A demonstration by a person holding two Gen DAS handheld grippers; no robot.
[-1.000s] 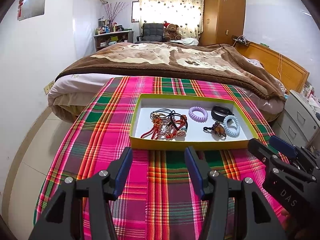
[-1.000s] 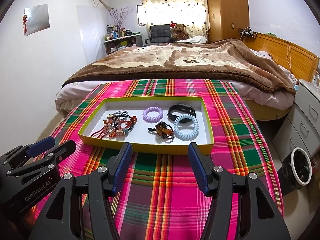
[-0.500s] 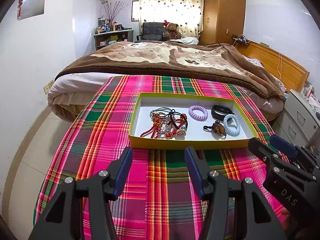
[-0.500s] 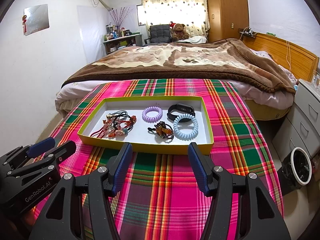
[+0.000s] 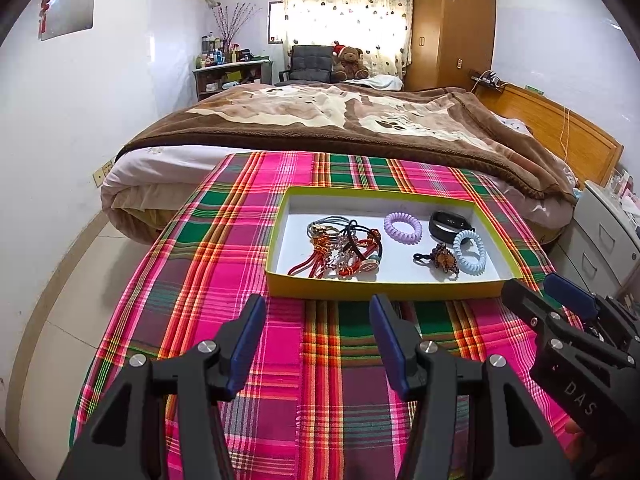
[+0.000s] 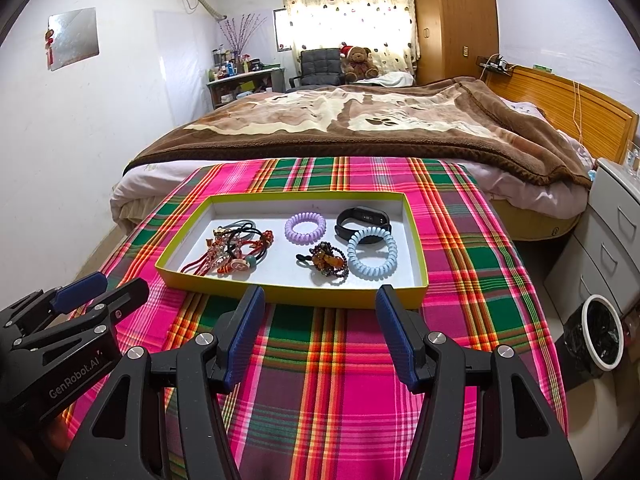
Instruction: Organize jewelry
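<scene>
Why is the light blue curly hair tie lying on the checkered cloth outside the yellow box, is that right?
Not quite. The light blue curly hair tie lies inside the yellow box, on its white floor, next to the black wristband. The right wrist view shows it. The box itself sits on the checkered cloth.

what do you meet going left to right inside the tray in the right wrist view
tangle of red and black cords → purple coil hair tie → brown beaded piece → light blue coil hair tie. The black band overlaps the blue coil, so it is left out.
</scene>
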